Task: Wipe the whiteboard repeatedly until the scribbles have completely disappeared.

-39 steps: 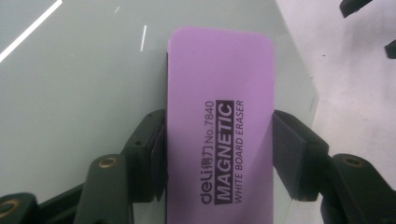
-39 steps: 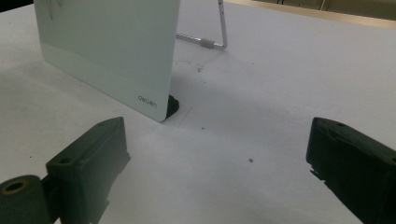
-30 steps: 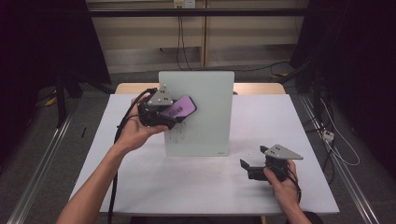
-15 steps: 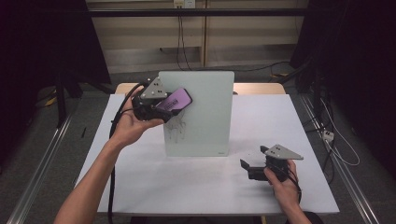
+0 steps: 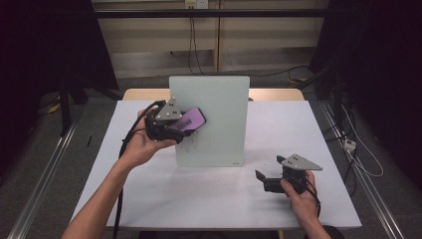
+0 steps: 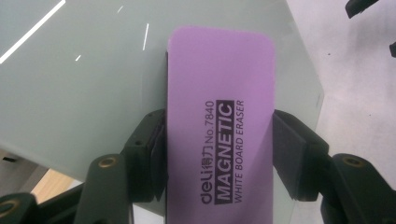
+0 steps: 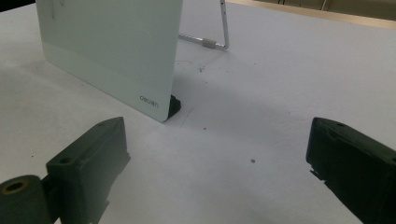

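The whiteboard (image 5: pixel 211 119) stands mid-table (image 5: pixel 149 199) (eraser (image 5: pixel 191 120) against its left face), right gripper (image 5: pixel 266 178) before it.

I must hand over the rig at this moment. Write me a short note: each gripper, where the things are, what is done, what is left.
Left gripper: shut on the purple eraser, held against the upright whiteboard.
Right gripper: open, empty, low over the table to the right of the board.
Done: eraser picked up and at the board.
Left: faint marks show below the eraser; likely they need wiping.
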`<state>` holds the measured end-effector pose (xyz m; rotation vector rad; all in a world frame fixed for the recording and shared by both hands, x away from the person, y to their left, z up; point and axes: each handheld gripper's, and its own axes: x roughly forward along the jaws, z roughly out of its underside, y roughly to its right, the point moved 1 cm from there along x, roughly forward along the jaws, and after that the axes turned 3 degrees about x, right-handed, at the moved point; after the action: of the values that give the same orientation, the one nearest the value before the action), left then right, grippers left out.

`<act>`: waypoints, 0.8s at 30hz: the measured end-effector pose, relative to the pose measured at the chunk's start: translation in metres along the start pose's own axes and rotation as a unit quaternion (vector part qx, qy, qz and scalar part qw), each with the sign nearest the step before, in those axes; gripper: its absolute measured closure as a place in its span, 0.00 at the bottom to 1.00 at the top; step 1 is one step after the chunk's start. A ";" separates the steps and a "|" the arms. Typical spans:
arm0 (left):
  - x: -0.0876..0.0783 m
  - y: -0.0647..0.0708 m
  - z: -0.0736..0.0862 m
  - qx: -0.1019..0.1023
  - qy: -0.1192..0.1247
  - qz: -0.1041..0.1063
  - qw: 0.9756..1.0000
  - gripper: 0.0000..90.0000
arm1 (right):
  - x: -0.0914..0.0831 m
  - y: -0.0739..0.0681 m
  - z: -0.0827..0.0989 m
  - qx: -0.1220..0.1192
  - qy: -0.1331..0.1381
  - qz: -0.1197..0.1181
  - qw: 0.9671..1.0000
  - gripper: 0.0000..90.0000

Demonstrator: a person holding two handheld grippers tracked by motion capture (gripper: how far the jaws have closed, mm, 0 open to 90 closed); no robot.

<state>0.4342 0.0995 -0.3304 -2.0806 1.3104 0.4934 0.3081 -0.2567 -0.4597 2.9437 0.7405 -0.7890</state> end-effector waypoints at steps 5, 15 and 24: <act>0.007 0.008 0.002 0.005 -0.007 0.006 1.000 0.45 | 0.000 0.000 0.000 0.000 0.001 0.001 1.000 0.06; 0.019 0.020 0.010 0.008 -0.014 0.026 1.000 0.45 | 0.000 0.000 0.000 0.000 0.000 0.000 1.000 0.05; 0.026 0.027 0.009 0.026 -0.028 0.033 0.999 0.45 | 0.000 0.000 0.000 -0.002 0.000 0.001 1.000 0.06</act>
<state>0.4211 0.0795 -0.3610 -1.9722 1.3488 0.5377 0.3083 -0.2569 -0.4598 2.9409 0.7381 -0.7871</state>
